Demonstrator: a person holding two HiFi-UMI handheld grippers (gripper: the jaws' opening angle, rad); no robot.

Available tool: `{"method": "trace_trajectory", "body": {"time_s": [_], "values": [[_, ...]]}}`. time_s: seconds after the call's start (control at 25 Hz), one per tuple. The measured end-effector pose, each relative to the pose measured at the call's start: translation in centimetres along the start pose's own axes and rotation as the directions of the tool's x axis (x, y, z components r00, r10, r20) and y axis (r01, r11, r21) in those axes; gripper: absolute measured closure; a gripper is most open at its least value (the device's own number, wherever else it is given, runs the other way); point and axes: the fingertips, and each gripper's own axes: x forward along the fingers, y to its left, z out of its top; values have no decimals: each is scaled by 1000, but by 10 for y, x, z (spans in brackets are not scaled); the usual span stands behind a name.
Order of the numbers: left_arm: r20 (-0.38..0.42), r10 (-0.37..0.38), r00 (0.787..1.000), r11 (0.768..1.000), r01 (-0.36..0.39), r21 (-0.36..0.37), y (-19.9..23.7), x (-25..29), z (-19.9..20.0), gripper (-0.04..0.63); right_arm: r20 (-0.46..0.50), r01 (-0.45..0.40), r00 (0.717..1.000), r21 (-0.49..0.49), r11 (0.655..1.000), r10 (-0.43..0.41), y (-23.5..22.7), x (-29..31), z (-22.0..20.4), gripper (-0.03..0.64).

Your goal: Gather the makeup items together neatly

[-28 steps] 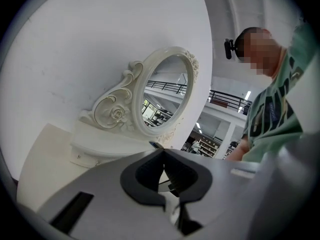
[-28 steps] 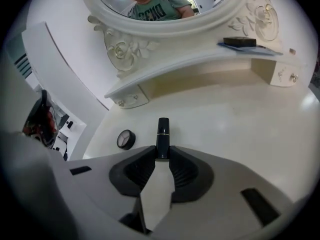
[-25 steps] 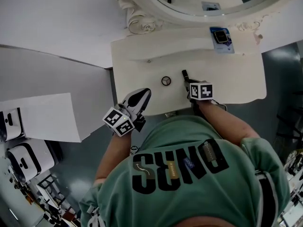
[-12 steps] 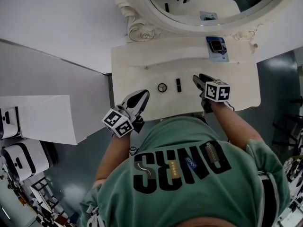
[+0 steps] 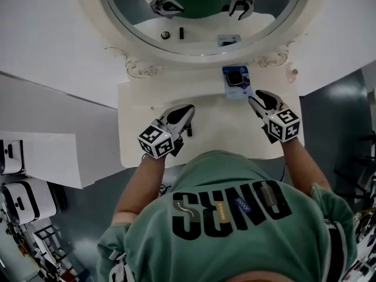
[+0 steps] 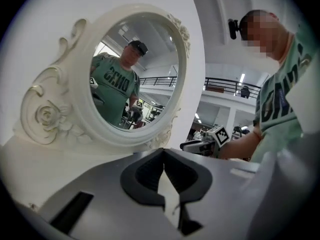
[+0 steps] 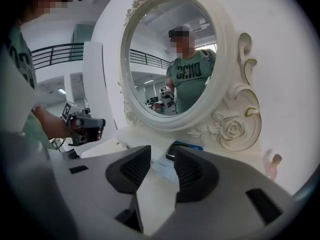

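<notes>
As blue pkg (image 5: 239, 93) lies nr mirror (image 5: 188, 59), dark compact (image 5: 236, 77) sits inside.

One desk (image 5: 223, 131) carries one oval mirror (image 5: 200, 50), one blue packet (image 5: 237, 81) at upper centre and one small dark stick (image 5: 189, 130) left of centre. One small round item (image 5: 165, 35) shows only as a reflection at the top. There are two claws: the left claw (image 5: 187, 111), closed tight, and the right claw (image 5: 258, 97), its jaws closing with nothing between them.
</notes>
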Motion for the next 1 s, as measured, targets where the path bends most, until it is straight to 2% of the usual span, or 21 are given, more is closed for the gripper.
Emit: {"method": "trace_trajectory", "body": {"time_s": [0.16, 0.28, 0.4, 0.48, 0.6, 0.72, 0.84, 0.92, 1.0], "values": [[-67, 33, 997, 996, -27, 89, -7, 88, -3, 584, 7, -80, 997, -1, 997, 80, -43, -24, -4, 477], [-162, 66, 984, 976, -30, 215, -3, 145, -12, 573, 6, -104, 995, 9, 995, 104, -75, -47, -10, 479], [-296, 96, 950, 949, 3, 317, 10, 191, -30, 414, 5, -96, 995, 32, 995, 95, -104, -68, -19, 479], [-383, 113, 917, 931, 38, 363, 23, 212, -46, 354, 5, -82, 997, 44, 996, 82, -121, -82, -26, 479], [-479, 131, 868, 919, 76, 388, 39, 230, -69, 289, 2, -58, 998, 60, 996, 58, -142, -102, -37, 480], [-537, 137, 833, 911, 107, 398, 49, 238, -82, 248, 1, -37, 999, 82, 996, 37, -159, -117, -46, 485], [-588, 130, 798, 904, 148, 400, 53, 242, -94, 245, -1, -18, 1000, 108, 994, 18, -171, -127, -55, 486], [-608, 121, 785, 906, 162, 390, 55, 244, -100, 245, -4, -10, 1000, 120, 993, 11, -175, -131, -60, 488], [-613, 112, 782, 913, 162, 374, 57, 246, -100, 245, -7, -7, 1000, 127, 992, 8, -177, -133, -63, 489]]}}
